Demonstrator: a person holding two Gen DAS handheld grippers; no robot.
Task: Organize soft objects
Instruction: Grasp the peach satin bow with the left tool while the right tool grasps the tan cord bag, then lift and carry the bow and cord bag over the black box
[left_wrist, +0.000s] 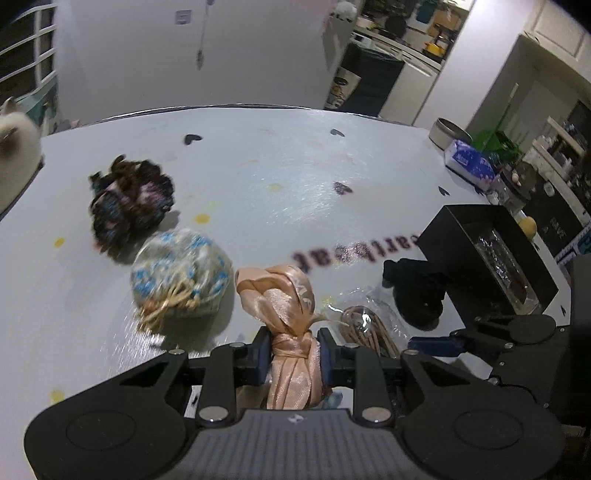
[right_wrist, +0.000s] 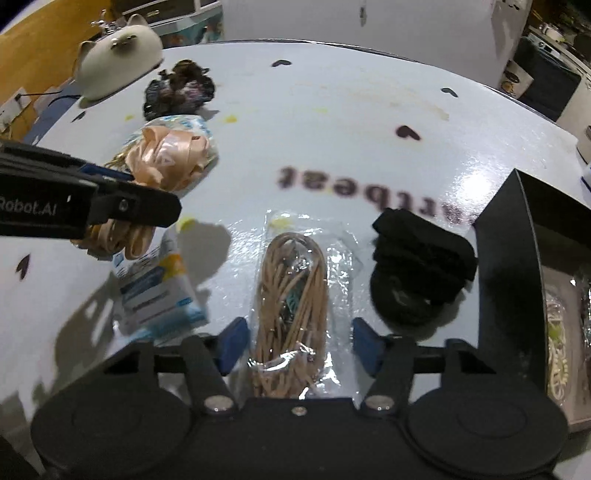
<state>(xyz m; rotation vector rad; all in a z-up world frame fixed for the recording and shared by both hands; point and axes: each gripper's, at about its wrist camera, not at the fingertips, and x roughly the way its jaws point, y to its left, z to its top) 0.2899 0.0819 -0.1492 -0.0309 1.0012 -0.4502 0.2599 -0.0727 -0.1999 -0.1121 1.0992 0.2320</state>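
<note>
My left gripper (left_wrist: 294, 354) is shut on a peach satin cloth bundle (left_wrist: 284, 295), held just above the white table; the bundle also shows in the right wrist view (right_wrist: 166, 155). My right gripper (right_wrist: 297, 345) is open, its jaws on either side of a clear bag of tan cord (right_wrist: 293, 295), which also shows in the left wrist view (left_wrist: 364, 325). A blue-and-cream fabric ball (left_wrist: 181, 273) and a dark patterned scrunchie (left_wrist: 131, 203) lie to the left. A black cloth roll (right_wrist: 421, 266) lies right of the cord bag.
A black open box (left_wrist: 491, 251) with clear-wrapped items stands at the right table edge (right_wrist: 517, 258). A small blue-and-white packet (right_wrist: 155, 291) lies under the left gripper. A cream piggy-bank figure (right_wrist: 118, 59) stands at the far left. A tissue pack (left_wrist: 469, 162) and a metal bowl (left_wrist: 448, 131) sit far right.
</note>
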